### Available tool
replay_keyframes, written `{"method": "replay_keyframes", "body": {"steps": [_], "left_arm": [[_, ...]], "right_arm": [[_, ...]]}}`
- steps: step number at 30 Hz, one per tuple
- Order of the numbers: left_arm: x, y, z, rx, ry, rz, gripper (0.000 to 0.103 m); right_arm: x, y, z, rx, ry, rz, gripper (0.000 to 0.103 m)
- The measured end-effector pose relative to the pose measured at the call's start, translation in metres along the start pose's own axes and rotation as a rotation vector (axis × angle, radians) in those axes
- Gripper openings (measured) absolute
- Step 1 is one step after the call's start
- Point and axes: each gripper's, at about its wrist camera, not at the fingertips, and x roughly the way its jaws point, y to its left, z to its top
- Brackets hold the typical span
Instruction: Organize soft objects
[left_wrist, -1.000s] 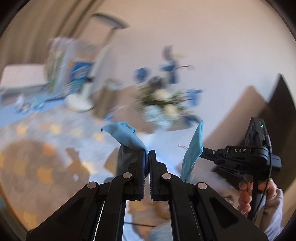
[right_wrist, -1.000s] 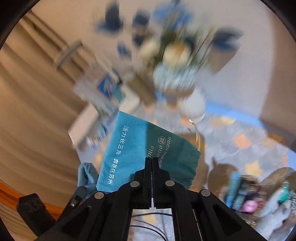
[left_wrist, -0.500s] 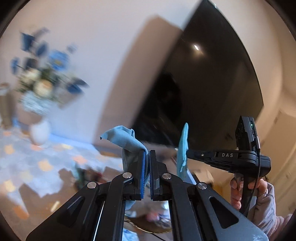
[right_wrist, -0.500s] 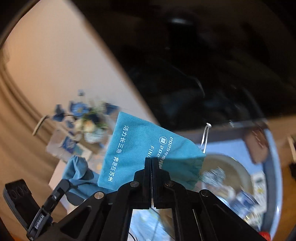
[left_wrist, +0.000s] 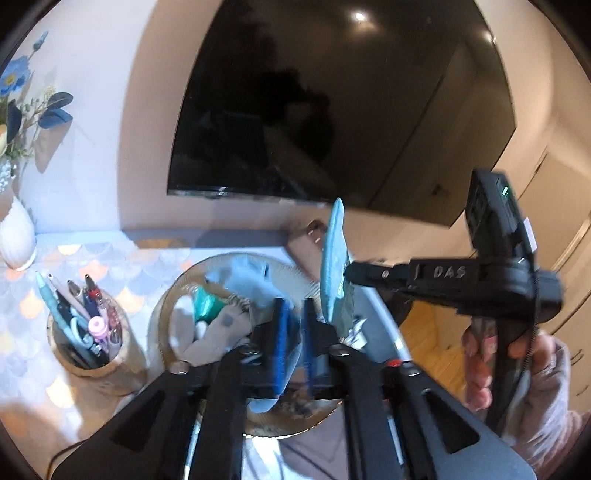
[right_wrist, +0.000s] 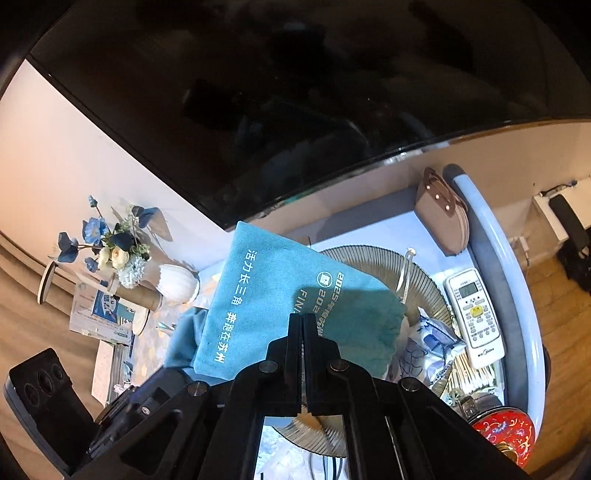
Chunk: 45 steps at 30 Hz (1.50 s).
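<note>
Two grippers are sharing one blue cloth (right_wrist: 280, 291) over the basket (right_wrist: 424, 280) at frame centre: right gripper (right_wrist: 302, 325) pinching an edge, left gripper (left_wrist: 293, 325) spreading, apparently to drop it in.

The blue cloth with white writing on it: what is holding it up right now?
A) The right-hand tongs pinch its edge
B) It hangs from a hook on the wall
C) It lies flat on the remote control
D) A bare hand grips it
A: the right tongs are shut on the edge of the blue cloth, holding it above the ribbed tray.
</note>
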Motion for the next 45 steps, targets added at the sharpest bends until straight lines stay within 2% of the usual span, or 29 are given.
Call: {"method": "replay_keyframes", "body": {"steps": [1, 2, 3, 5, 8, 19, 27, 30, 33, 36, 39, 41, 43, 45], "left_arm": [[0.002, -0.002, -0.002, 0.002, 0.015, 0.025, 0.029], [0.002, -0.003, -0.003, -0.001, 0.020, 0.035, 0.032], [0.002, -0.002, -0.003, -0.006, 0.021, 0.042, 0.037], [-0.002, -0.002, -0.005, -0.013, 0.015, 0.061, 0.048], [-0.008, 0.003, -0.005, -0.020, 0.008, 0.082, 0.056], [-0.030, 0.017, -0.012, -0.081, -0.014, 0.155, 0.057], [-0.040, 0.026, -0.020, -0.112, -0.027, 0.195, 0.059], [-0.054, 0.042, -0.027, -0.163, -0.057, 0.239, 0.063], [-0.075, 0.076, -0.045, -0.260, -0.087, 0.335, 0.066], [-0.095, 0.124, -0.080, -0.383, -0.074, 0.493, 0.067], [-0.113, 0.177, -0.134, -0.527, -0.089, 0.623, 0.067], [-0.123, 0.211, -0.177, -0.599, -0.098, 0.744, 0.067], [-0.127, 0.232, -0.199, -0.645, -0.078, 0.807, 0.067], [-0.134, 0.252, -0.223, -0.717, -0.092, 0.842, 0.067]], "right_arm": [[0.000, -0.004, 0.000, 0.002, 0.008, 0.004, 0.005], [0.003, -0.004, 0.000, 0.007, 0.025, 0.010, 0.016], [0.005, -0.003, 0.000, 0.010, 0.043, 0.006, 0.036], [0.005, 0.000, -0.002, -0.002, 0.038, -0.009, 0.058], [0.000, 0.009, -0.005, -0.061, 0.012, -0.022, 0.058], [0.000, 0.022, -0.014, -0.099, 0.024, -0.008, 0.058], [-0.002, 0.025, -0.021, -0.081, 0.029, 0.002, 0.059], [-0.002, 0.036, -0.027, -0.103, 0.030, 0.004, 0.059], [0.001, 0.059, -0.037, -0.177, 0.020, 0.009, 0.061], [0.010, 0.097, -0.062, -0.314, -0.008, 0.038, 0.070], [0.026, 0.136, -0.101, -0.459, -0.019, 0.111, 0.076], [0.046, 0.162, -0.139, -0.567, -0.007, 0.177, 0.077], [0.066, 0.181, -0.169, -0.637, 0.022, 0.224, 0.077], [0.095, 0.201, -0.204, -0.725, 0.100, 0.279, 0.077]]}}
